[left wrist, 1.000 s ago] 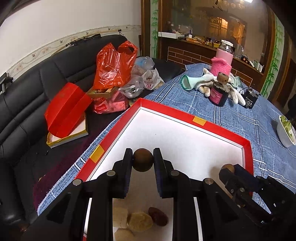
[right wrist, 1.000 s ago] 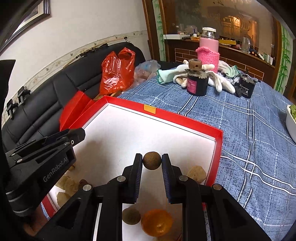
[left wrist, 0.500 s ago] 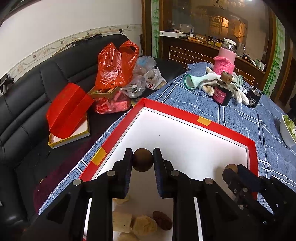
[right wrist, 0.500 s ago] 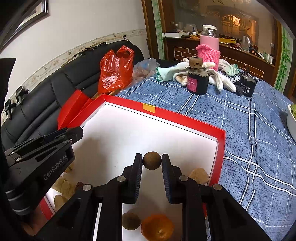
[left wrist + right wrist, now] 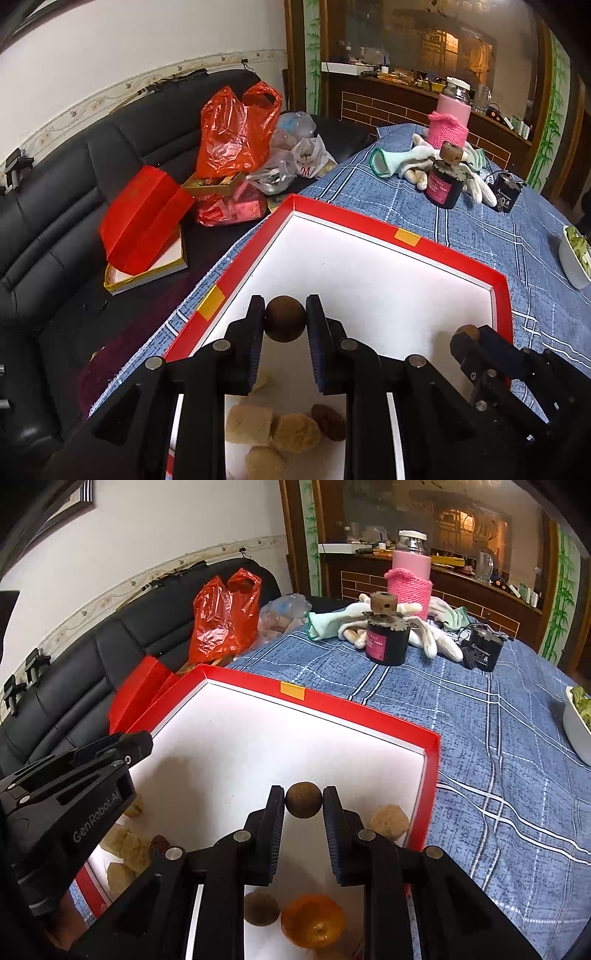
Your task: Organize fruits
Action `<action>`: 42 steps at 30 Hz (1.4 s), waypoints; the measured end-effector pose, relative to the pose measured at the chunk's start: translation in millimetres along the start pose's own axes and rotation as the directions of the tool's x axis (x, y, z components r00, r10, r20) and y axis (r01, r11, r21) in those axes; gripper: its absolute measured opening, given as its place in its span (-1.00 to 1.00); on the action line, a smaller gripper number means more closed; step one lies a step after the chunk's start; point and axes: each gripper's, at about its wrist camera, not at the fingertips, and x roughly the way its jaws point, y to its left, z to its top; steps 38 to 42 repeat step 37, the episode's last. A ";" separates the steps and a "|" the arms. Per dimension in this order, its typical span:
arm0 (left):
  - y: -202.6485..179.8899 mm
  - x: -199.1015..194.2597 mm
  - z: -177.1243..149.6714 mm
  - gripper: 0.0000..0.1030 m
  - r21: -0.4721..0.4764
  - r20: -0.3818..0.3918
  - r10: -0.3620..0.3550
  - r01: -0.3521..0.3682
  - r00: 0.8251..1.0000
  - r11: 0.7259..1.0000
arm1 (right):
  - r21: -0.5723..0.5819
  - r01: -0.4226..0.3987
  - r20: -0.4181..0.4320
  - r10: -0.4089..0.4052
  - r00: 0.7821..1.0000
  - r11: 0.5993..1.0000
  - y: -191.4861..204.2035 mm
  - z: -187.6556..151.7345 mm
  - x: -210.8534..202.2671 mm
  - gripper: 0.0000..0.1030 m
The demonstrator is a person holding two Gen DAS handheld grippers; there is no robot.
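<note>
A red box [image 5: 406, 240] with a white floor lies under both tools. The left tool [image 5: 285, 319] pinches a dark round fruit [image 5: 285, 324] at its fingertips; the right tool [image 5: 304, 800] likewise clamps a brown ball-shaped fruit [image 5: 303, 799] (an orange [image 5: 313, 919] sits below it).

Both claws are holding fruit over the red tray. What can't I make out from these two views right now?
- Left wrist view: fruit pile partly behind left claw, cut by bottom edge.
- Right wrist view: orange half hidden by right claw.
- White bowl: cut off by the right edge.
- Jar label: too small.
</note>
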 end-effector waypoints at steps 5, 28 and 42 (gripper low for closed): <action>0.8 0.6 -2.1 -0.60 -0.003 -0.044 -0.015 0.015 0.999 1.000 | 0.000 0.012 -0.027 -0.012 1.000 1.000 1.3 0.1 -3.1 -0.57; -30.2 -91.9 -66.0 0.84 0.083 -0.004 -0.066 0.066 0.998 0.994 | -0.049 0.016 0.196 -0.006 0.981 0.999 -46.7 -101.6 -172.0 0.99; -36.7 -104.4 -66.4 1.00 0.076 0.066 -0.072 0.067 0.995 0.995 | -0.046 0.020 0.198 -0.010 0.980 0.999 -56.7 -115.8 -187.5 0.99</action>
